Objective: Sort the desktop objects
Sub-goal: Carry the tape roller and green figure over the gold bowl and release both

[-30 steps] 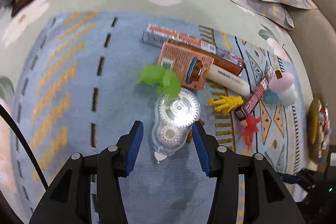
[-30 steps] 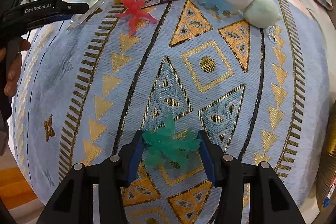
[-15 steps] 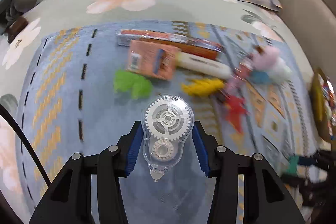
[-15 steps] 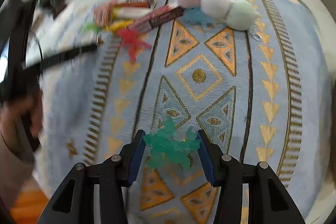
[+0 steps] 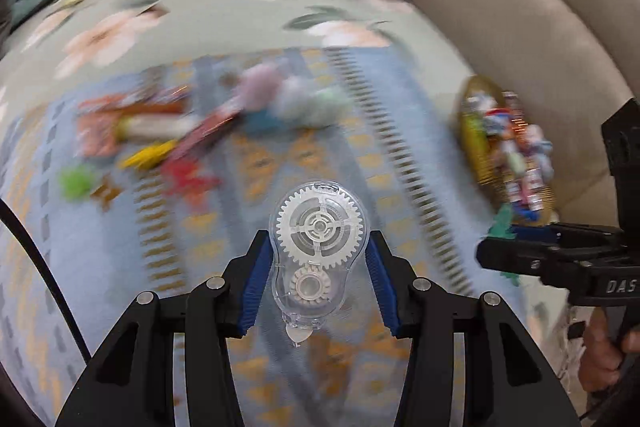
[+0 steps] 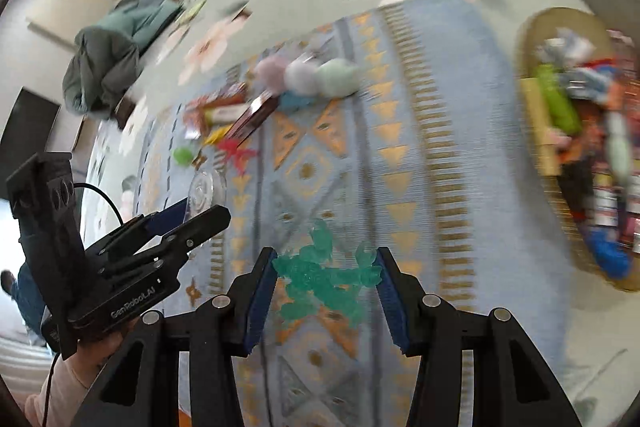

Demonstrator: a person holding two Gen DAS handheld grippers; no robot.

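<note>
My left gripper (image 5: 316, 267) is shut on a clear correction-tape dispenser (image 5: 318, 259) with white gears, held above the blue patterned cloth (image 5: 400, 211). My right gripper (image 6: 326, 283) is shut on a teal rubbery toy figure (image 6: 324, 275), also lifted off the cloth. A golden basket (image 6: 532, 115) full of small colourful items lies at the right; it also shows in the left wrist view (image 5: 476, 147). The right gripper shows in the left wrist view (image 5: 504, 231) close to the basket. The left gripper shows in the right wrist view (image 6: 200, 211) at the left.
On the far cloth lie a pastel three-ball plush (image 6: 308, 75), a red figure (image 6: 236, 155), a yellow figure (image 5: 148, 155), a green blob (image 5: 76, 181), a dark red bar (image 6: 252, 115) and orange packets (image 5: 100, 131). A beige sofa back (image 5: 560, 47) rises at the right.
Both grippers have lifted with their objects and swung right toward the basket. The pile of objects has slid to the left of the views. The views are motion-blurred.
</note>
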